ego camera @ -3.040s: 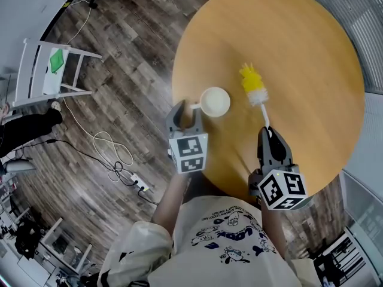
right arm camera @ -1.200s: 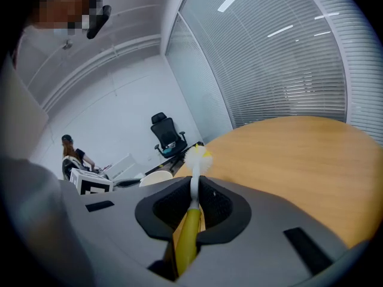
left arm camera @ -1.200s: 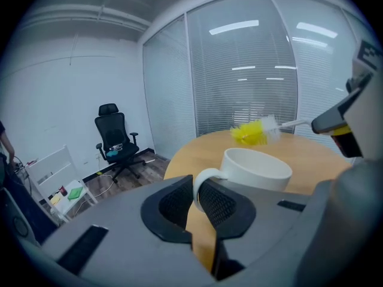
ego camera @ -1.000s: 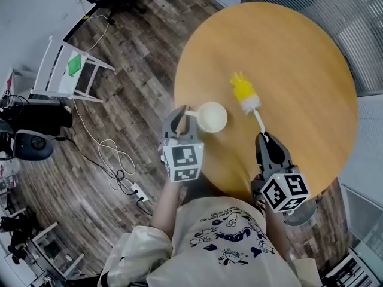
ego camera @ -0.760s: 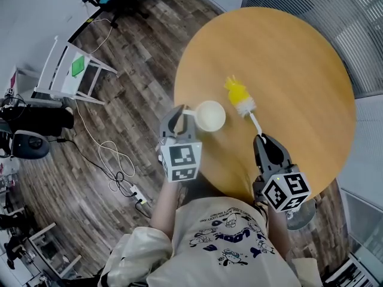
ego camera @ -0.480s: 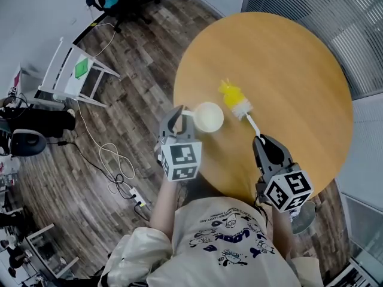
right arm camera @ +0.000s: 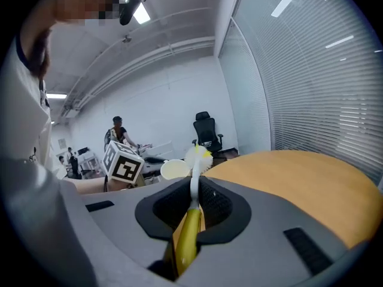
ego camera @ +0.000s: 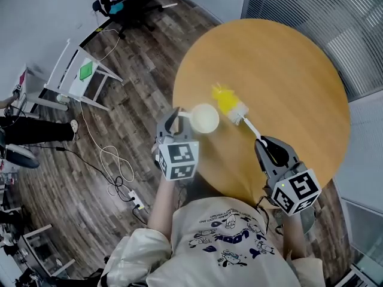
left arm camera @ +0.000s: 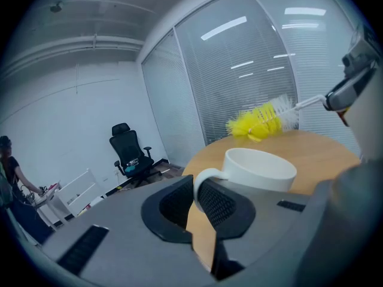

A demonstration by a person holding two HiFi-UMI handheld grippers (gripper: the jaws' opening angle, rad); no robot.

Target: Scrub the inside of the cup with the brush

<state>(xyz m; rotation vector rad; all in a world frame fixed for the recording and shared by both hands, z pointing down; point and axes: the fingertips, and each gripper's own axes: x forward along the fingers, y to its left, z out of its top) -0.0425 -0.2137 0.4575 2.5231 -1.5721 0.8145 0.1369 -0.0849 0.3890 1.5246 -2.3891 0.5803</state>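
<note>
A white cup (ego camera: 204, 118) hangs over the table's left edge, held by its handle in my left gripper (ego camera: 178, 116), which is shut on it. In the left gripper view the cup (left arm camera: 258, 170) stands upright with its mouth up and its handle pinched between the jaws. My right gripper (ego camera: 269, 143) is shut on the stem of a brush (ego camera: 228, 103) with a yellow and white bristle head. The brush head hovers just right of the cup's rim, outside the cup. In the right gripper view the brush (right arm camera: 195, 171) runs straight out between the jaws toward the cup (right arm camera: 172, 169).
The round wooden table (ego camera: 299, 70) fills the right half of the head view. A white rack (ego camera: 75, 79), a black office chair (ego camera: 122, 2) and cables with a power strip (ego camera: 134, 205) lie on the wooden floor at left. Glass walls with blinds (left arm camera: 251, 70) stand behind the table.
The brush head has swung left across the table toward the cup and now sits right beside its rim. The cup has lifted slightly and shifted left with my left gripper.
</note>
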